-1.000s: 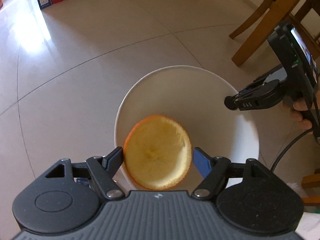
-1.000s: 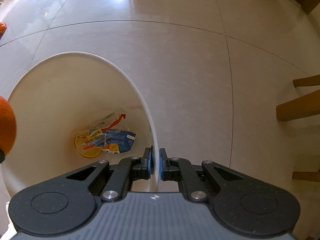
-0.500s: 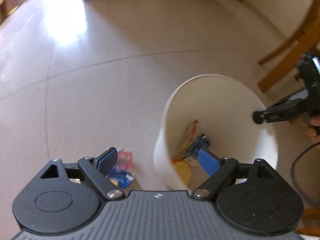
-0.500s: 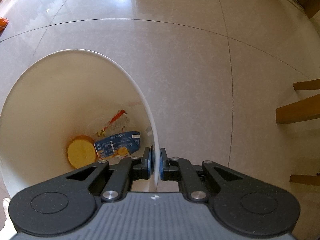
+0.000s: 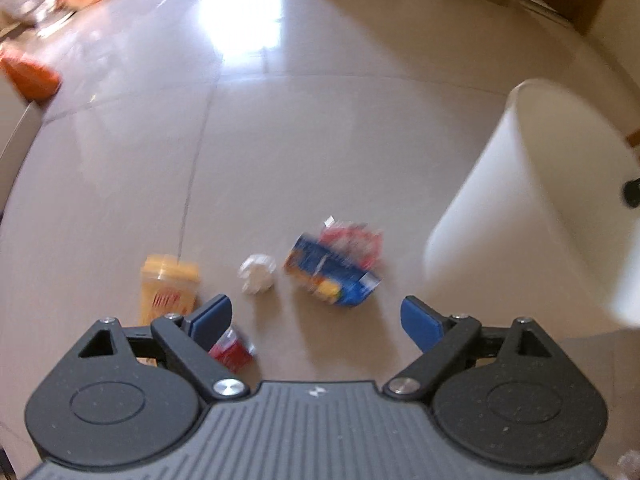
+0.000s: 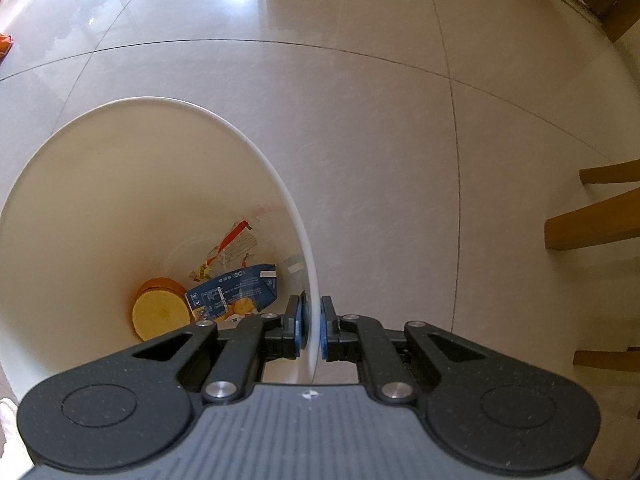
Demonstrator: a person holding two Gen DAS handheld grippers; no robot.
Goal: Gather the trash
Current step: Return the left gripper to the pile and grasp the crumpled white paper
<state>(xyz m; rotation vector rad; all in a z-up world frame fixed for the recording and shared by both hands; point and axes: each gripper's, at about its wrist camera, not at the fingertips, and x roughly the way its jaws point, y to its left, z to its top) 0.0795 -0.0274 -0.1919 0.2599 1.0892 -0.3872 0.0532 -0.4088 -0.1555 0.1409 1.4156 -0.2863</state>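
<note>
- The right claw [image 6: 311, 326] is closed on the rim of the white bin [image 6: 276, 172], one finger inside the wall and one outside.
- Inside the bin lie an orange half [image 6: 160, 312], a blue carton [image 6: 234, 290] and a clear wrapper [image 6: 232, 244].
- The left claw [image 5: 316, 318] is wide open and holds nothing, above the tiled floor [image 5: 280, 140] beside the bin [image 5: 540, 200].
- On the floor beside the bin lie a blue packet [image 5: 332, 276], a crumpled white paper [image 5: 258, 274], a yellow packet [image 5: 170, 288] and a red scrap [image 5: 232, 350].
</note>
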